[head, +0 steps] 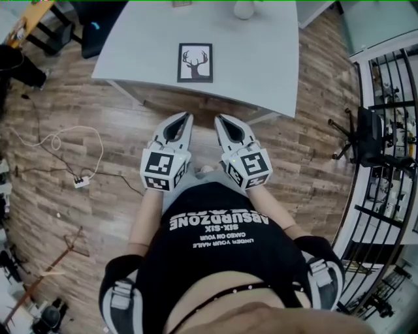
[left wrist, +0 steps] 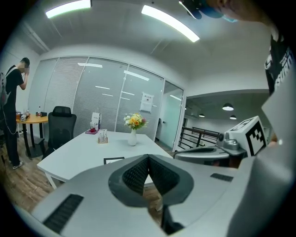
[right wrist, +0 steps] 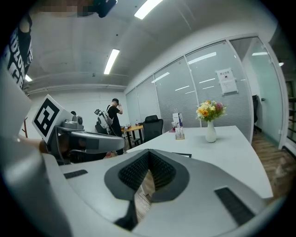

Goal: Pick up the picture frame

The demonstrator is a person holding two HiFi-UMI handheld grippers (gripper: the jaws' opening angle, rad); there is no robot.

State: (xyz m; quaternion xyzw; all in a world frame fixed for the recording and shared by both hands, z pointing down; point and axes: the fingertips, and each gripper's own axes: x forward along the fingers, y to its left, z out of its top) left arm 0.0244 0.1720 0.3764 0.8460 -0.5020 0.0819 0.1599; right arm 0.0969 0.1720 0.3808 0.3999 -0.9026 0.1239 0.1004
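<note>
**Frame on table, both grippers closed and empty**

White table [head: 261, 59] ahead, vase [head: 243, 9] at its far edge, black chair [head: 98, 26] far left. Picture frame [head: 195, 62] lies flat near the table's near edge, unobstructed, beyond my left gripper [head: 188, 116] and right gripper [head: 219, 119].

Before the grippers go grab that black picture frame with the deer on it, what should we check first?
1. Black deer-print picture frame lies flat on the grey-white table: ok.
2. Room around the frame, white flower vase far off: ok.
3. Left gripper empty: ok.
4. Right gripper empty: ok.
5. Jaws open for grasping: not ok, both shut.
6. Grippers at the frame: not ok, both short of the table edge.
</note>
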